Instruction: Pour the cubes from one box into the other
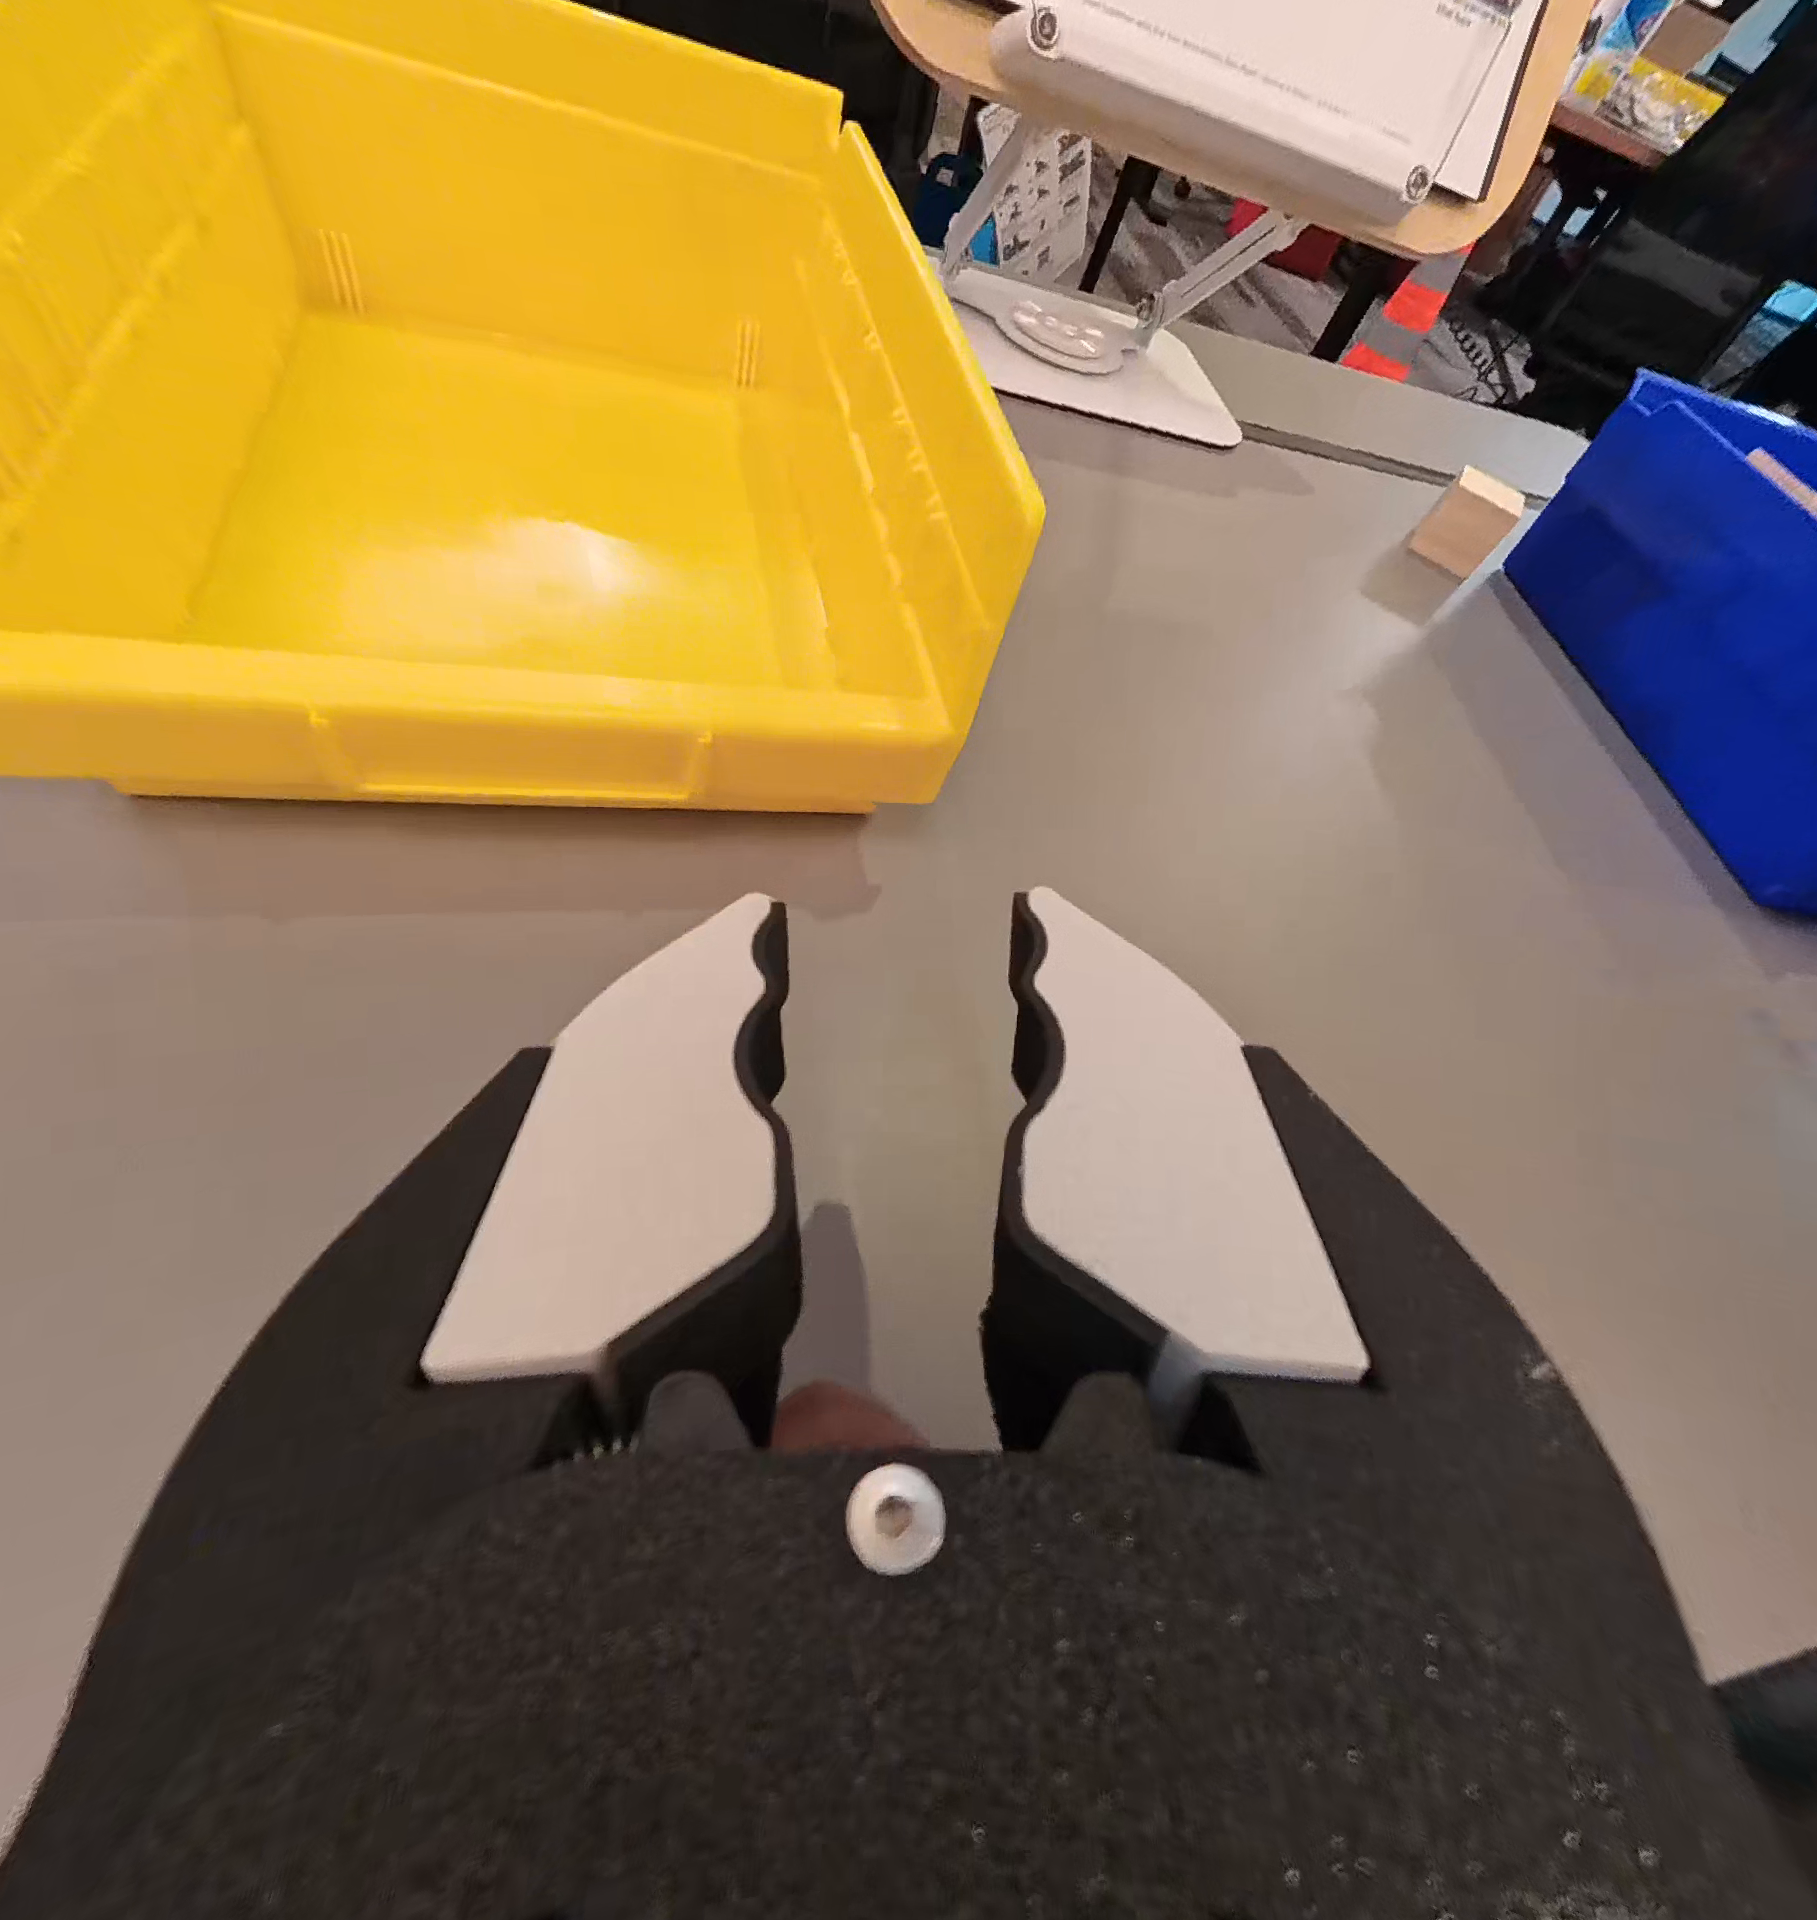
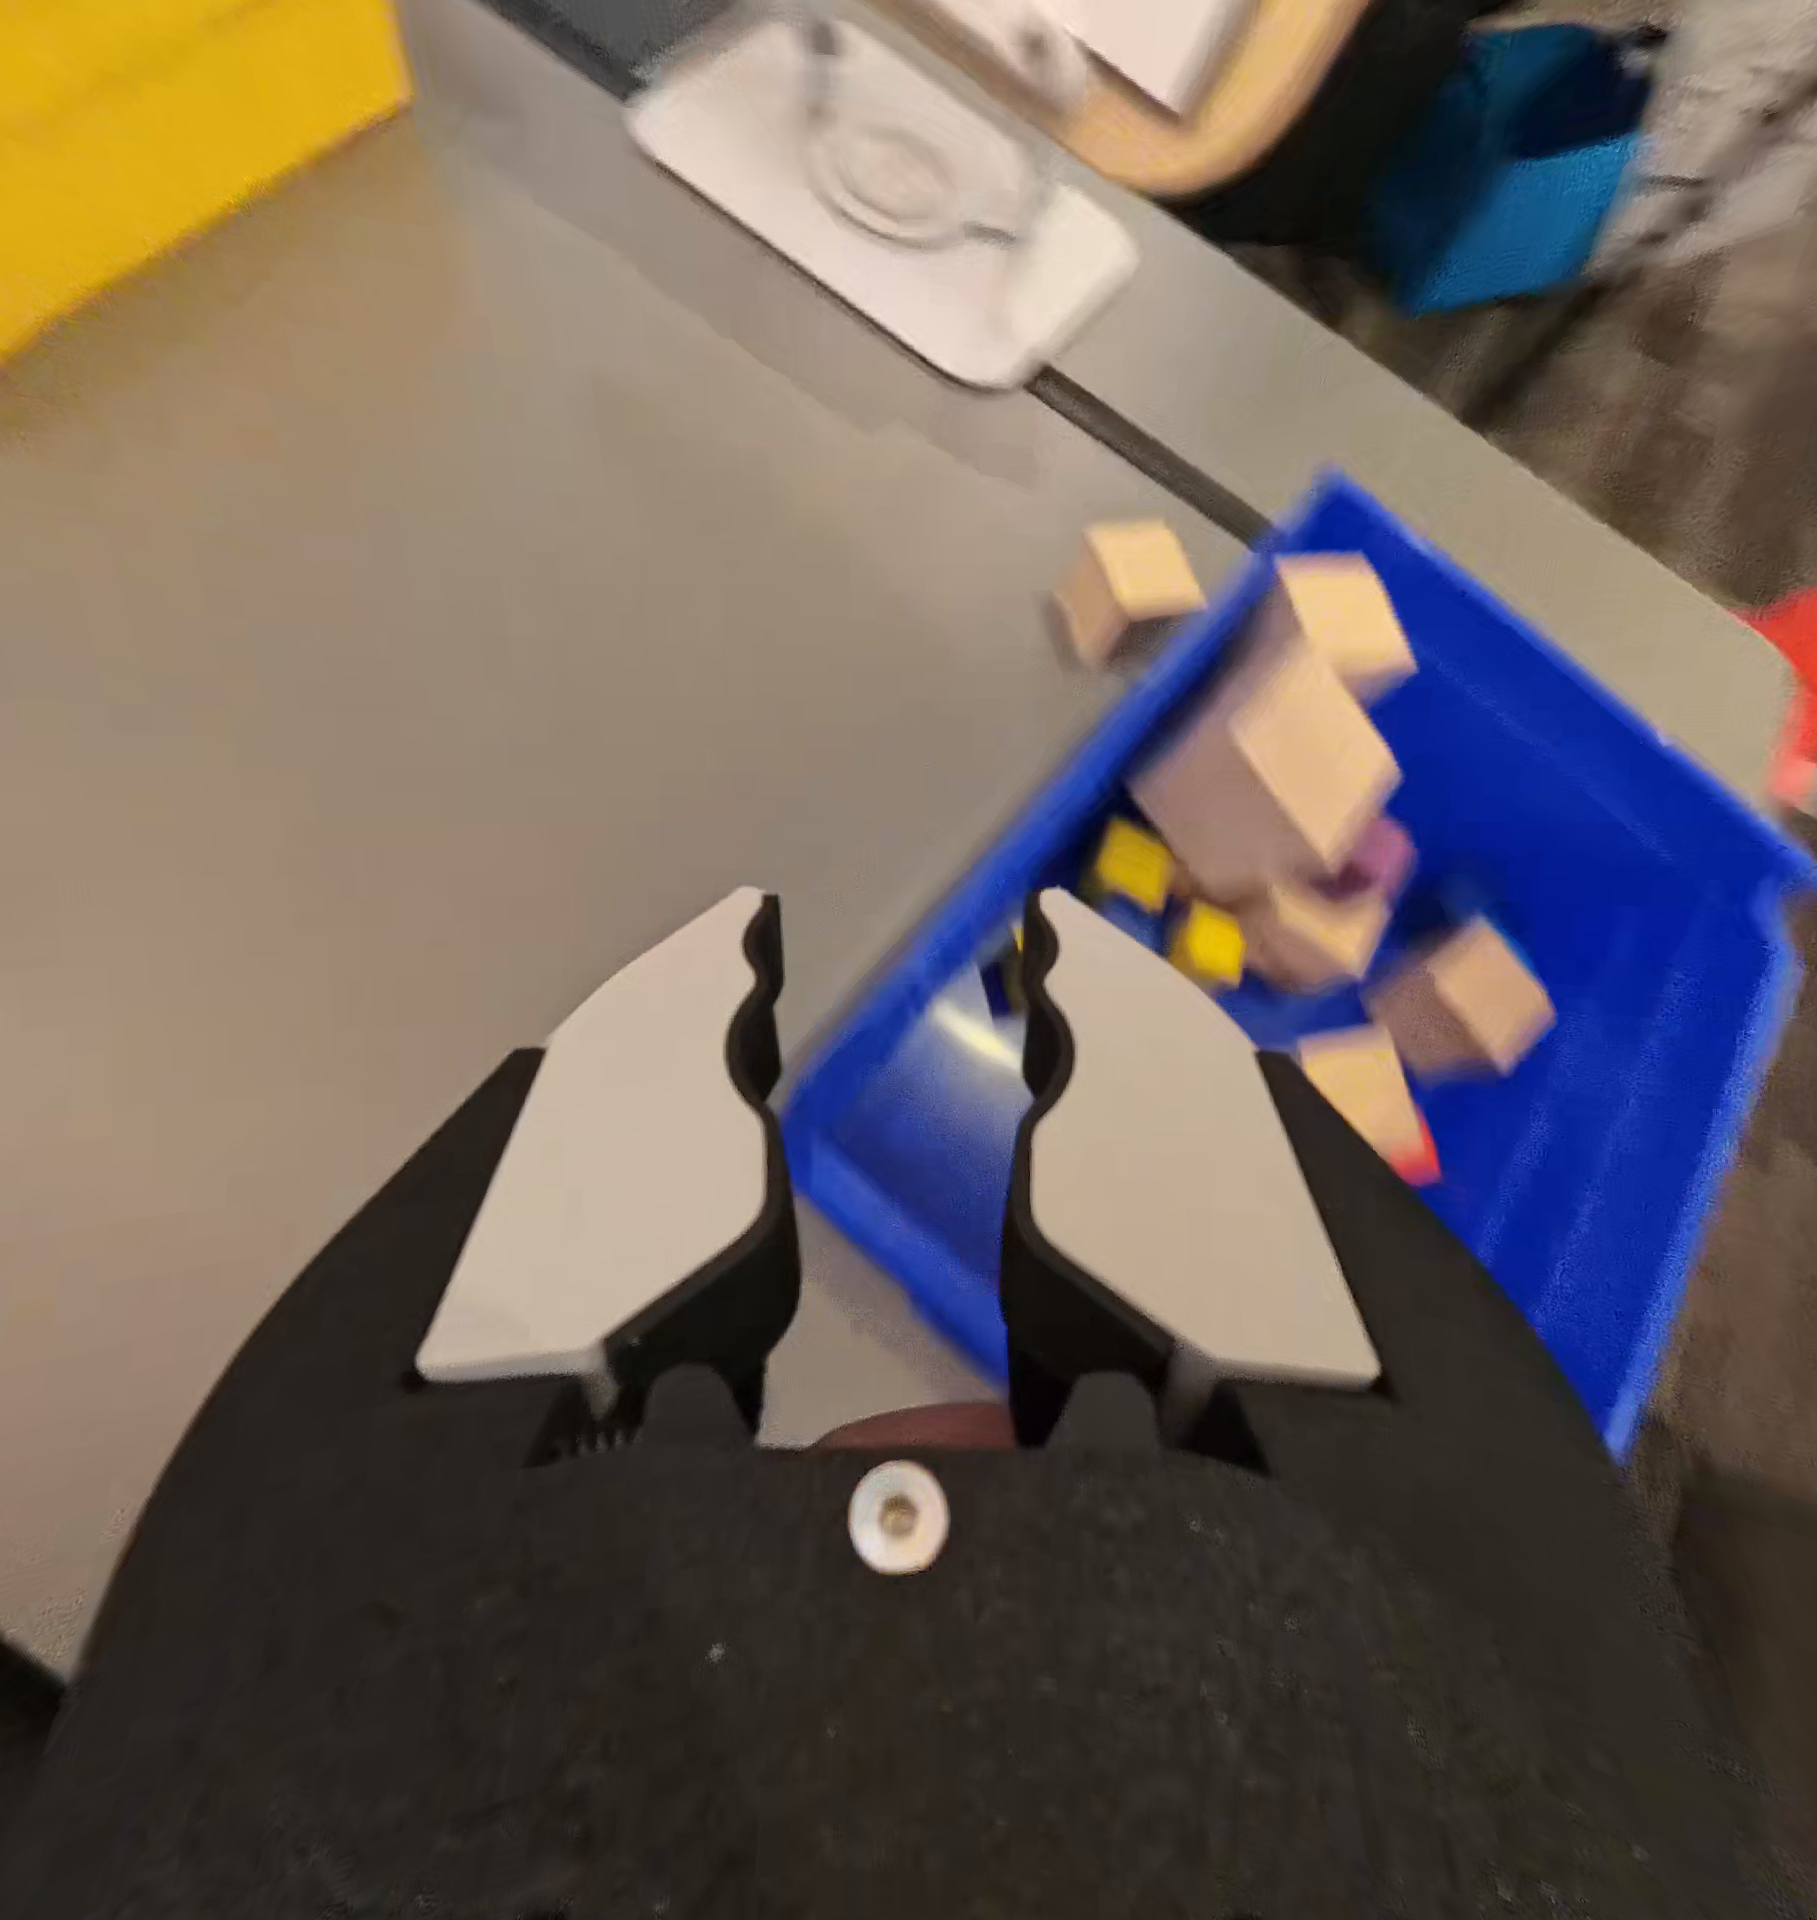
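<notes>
1. Left gripper [image 1: 896, 914]: it is hovering over the grey tabletop [image 1: 1247, 935] with its jaws spread and nothing between them, pointing just past the near right corner of the yellow box [image 1: 447, 727].
2. Right gripper [image 2: 899, 914]: its jaws are likewise spread and holding nothing; its tips are lying over the near left rim of the blue box [image 2: 1631, 1091]. Whether they are touching the rim cannot be told, as this view is blurred.
3. Step in hand, judged: the right gripper is closing in on the blue box to grasp it. A firm hold calls for straddling one wall, one finger inside and one outside, pushed deep before closing, since a loaded box will tend to pivot about a shallow pinch.
4. For the pour, the box is best lifted level, carried over the yellow box, then tilted slowly with its low edge inside the yellow rim, so that cubes are not bouncing out.
5. Yellow box: it is standing upright at the left of the tabletop, well apart from the blue one, and is holding nothing.
6. Blue box: it is standing at the right edge of the tabletop and is holding a loose heap of cubes [image 2: 1319, 769], mostly pale wood, with some yellow and a purple one.
7. Stray cube [image 2: 1132, 587]: it is lying on the tabletop just beside the far left corner of the blue box, outside it.
</notes>
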The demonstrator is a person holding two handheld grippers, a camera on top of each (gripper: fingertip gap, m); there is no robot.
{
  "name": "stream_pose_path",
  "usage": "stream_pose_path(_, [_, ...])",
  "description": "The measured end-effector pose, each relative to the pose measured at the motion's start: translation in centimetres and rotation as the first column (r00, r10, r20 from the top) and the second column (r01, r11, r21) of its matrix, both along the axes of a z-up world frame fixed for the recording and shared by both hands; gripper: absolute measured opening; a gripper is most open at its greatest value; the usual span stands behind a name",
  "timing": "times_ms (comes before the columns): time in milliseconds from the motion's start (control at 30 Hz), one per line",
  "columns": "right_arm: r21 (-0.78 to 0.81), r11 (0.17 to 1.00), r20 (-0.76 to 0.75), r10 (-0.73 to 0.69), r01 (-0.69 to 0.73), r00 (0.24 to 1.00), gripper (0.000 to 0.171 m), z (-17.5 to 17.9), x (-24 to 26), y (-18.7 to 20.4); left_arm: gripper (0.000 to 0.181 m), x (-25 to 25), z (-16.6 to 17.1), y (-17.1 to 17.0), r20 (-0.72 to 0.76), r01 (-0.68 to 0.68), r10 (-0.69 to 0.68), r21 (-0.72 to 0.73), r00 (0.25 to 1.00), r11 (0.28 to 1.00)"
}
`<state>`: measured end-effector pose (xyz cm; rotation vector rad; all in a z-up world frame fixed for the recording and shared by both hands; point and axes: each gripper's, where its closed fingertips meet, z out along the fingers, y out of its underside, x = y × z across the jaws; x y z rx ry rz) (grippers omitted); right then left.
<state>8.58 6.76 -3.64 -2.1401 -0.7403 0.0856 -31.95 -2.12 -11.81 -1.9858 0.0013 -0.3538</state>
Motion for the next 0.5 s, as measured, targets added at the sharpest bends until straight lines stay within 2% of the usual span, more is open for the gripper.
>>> stream_pose_path(33, [-0.052, 0.995, 0.006, 0.088, -0.087, 0.996, 0.044, 0.7, -1.9, 2.2, 0.040, 0.0, -0.1, 0.0, -0.010, 0.007, -0.007, -0.004, 1.000, 1.000])
stream_pose_path(133, [-0.197, 0.968, 0.158, 0.185, -0.153, 0.970, 0.049, 0.5, -4.8, 11.1, 0.040, 0.1, -0.2, -0.1, 0.000, 0.024, -0.024, -0.004, 1.000, 1.000])
stream_pose_path(233, [-0.417, 0.904, 0.312, 0.243, -0.098, 0.918, 0.056, -3.0, -4.5, 18.1, 0.040, 0.0, -0.4, -0.4, 0.025, 0.040, -0.040, -0.016, 0.999, 0.999])
stream_pose_path(333, [-0.563, 0.826, 0.391, 0.294, -0.026, 0.872, 0.060, -6.0, -2.4, 21.6, 0.040, -0.4, -0.8, -0.5, 0.025, 0.041, -0.040, -0.030, 0.999, 0.999])
stream_pose_path(500, [-0.629, 0.776, 0.308, 0.293, -0.037, 0.905, 0.062, -8.1, -2.4, 23.7, 0.040, -1.1, -1.1, -0.8, 0.034, 0.032, -0.031, -0.041, 0.999, 0.999])
